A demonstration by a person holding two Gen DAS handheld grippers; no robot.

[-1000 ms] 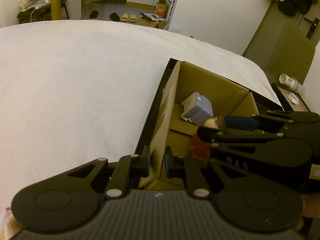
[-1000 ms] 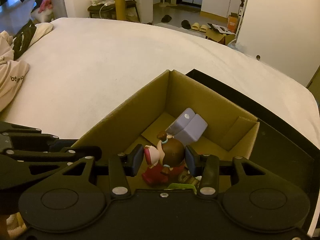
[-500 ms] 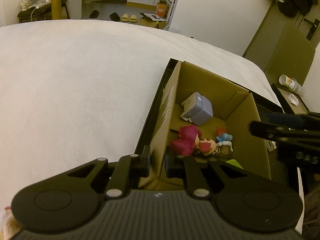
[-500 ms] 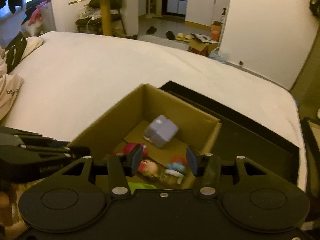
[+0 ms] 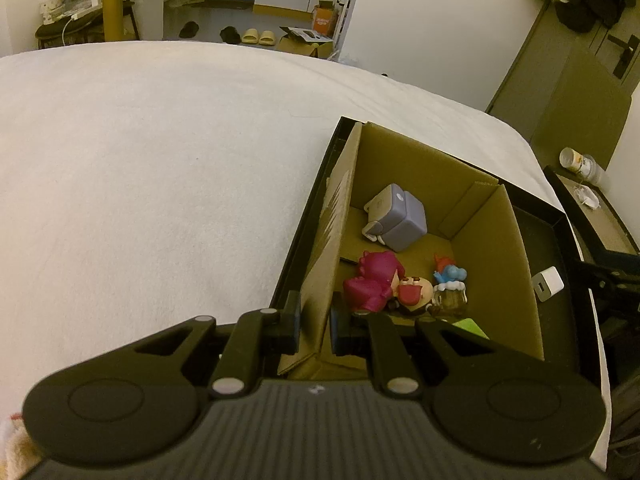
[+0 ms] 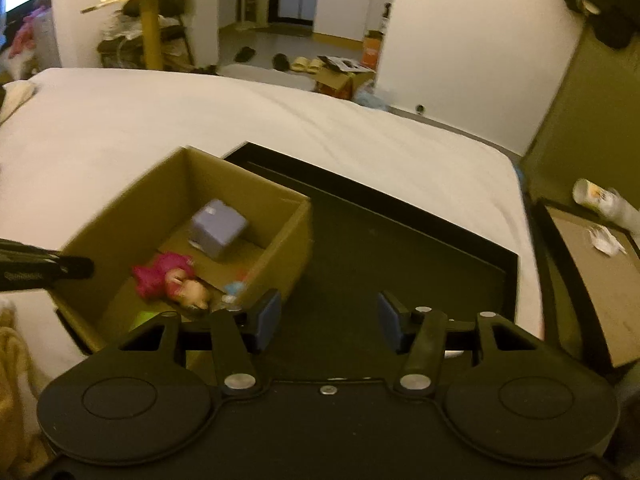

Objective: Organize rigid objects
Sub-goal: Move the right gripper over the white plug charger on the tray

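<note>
An open cardboard box [image 5: 496, 240] [image 6: 292, 236] stands in a black tray [image 5: 556, 240] [image 6: 400, 248] on a white bed. In the box lie a lilac cube toy [image 5: 396, 216] [image 6: 218, 226], a red-dressed doll figure [image 5: 384, 282] [image 6: 172, 278], a small blue figure [image 5: 450, 280] and something green [image 5: 470, 326]. My left gripper [image 5: 314, 322] is shut on the box's near left wall. My right gripper [image 6: 328, 320] is open and empty above the tray, right of the box. A white charger [image 5: 548, 284] lies in the tray.
The white bed [image 5: 160, 180] spreads left and far. A bedside table [image 6: 592, 280] with a lying bottle [image 6: 600, 200] stands at the right. Clothes [image 6: 12, 360] lie at the near left. A gold table [image 6: 148, 20] and slippers stand beyond the bed.
My right gripper let go of the doll figure into the box, opened wide and swung right over the tray. My left gripper stayed shut on the box wall.
</note>
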